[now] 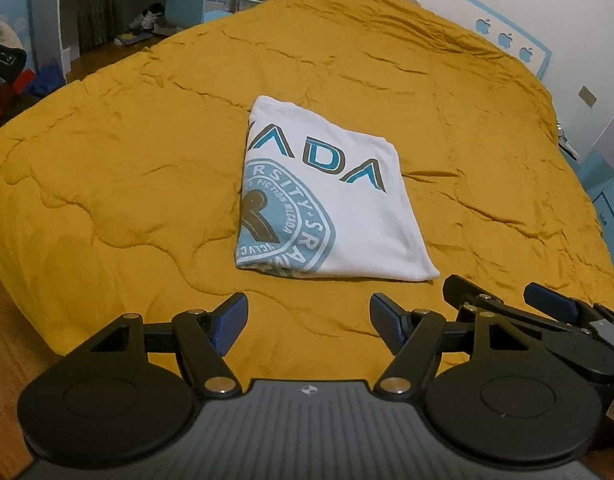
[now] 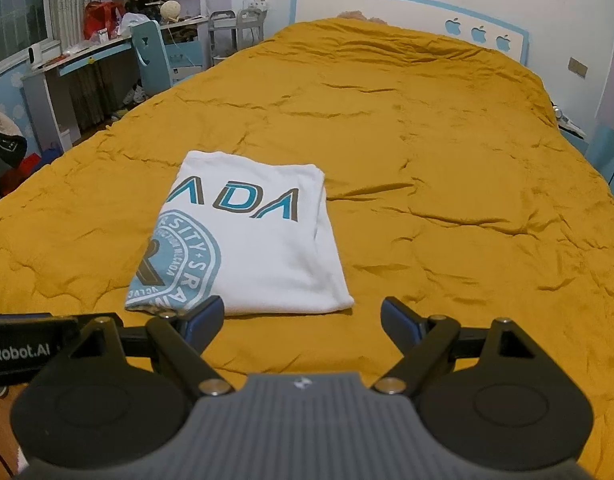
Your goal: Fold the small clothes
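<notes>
A white T-shirt with a blue and brown print lies folded into a compact rectangle on the mustard-yellow quilt. In the right wrist view the same T-shirt sits left of centre on the quilt. My left gripper hovers just short of the shirt's near edge, open, nothing between its fingers. The right gripper shows at that view's lower right, beside the shirt's near right corner. In its own view the right gripper is open and empty, its left fingertip in front of the shirt's near edge.
The quilt covers a large bed with a white and blue headboard at the far end. A desk and chair with clutter stand to the left, past the bed's edge. Wooden floor shows at the near left.
</notes>
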`<state>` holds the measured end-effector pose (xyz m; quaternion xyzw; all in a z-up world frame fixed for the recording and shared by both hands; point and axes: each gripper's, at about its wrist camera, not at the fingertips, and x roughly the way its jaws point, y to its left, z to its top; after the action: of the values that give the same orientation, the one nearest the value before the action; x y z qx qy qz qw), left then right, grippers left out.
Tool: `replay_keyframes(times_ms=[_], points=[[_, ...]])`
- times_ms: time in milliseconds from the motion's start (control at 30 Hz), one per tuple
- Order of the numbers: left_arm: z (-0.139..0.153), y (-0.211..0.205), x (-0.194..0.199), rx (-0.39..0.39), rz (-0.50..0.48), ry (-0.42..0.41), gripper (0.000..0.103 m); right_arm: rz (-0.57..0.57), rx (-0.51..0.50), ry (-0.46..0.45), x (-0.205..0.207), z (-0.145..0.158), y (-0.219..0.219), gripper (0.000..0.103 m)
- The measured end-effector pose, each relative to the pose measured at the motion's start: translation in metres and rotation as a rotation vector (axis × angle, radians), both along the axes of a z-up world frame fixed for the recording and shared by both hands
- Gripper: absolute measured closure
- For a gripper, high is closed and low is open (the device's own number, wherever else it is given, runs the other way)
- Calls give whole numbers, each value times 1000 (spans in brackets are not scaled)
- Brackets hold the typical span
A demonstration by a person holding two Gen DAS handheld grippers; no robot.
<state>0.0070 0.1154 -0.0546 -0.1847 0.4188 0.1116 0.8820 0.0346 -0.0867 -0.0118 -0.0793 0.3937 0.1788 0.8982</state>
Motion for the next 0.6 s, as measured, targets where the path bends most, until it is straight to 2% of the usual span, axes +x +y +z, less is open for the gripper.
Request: replay_keyframes(times_ms=[467,600], points=[[-1,-5,6,45,-5,35,21,-11,-16,16,0,-5,1,22],[-2,-5,6,38,2,43,21,-14,-13,22,1,-7,1,22]])
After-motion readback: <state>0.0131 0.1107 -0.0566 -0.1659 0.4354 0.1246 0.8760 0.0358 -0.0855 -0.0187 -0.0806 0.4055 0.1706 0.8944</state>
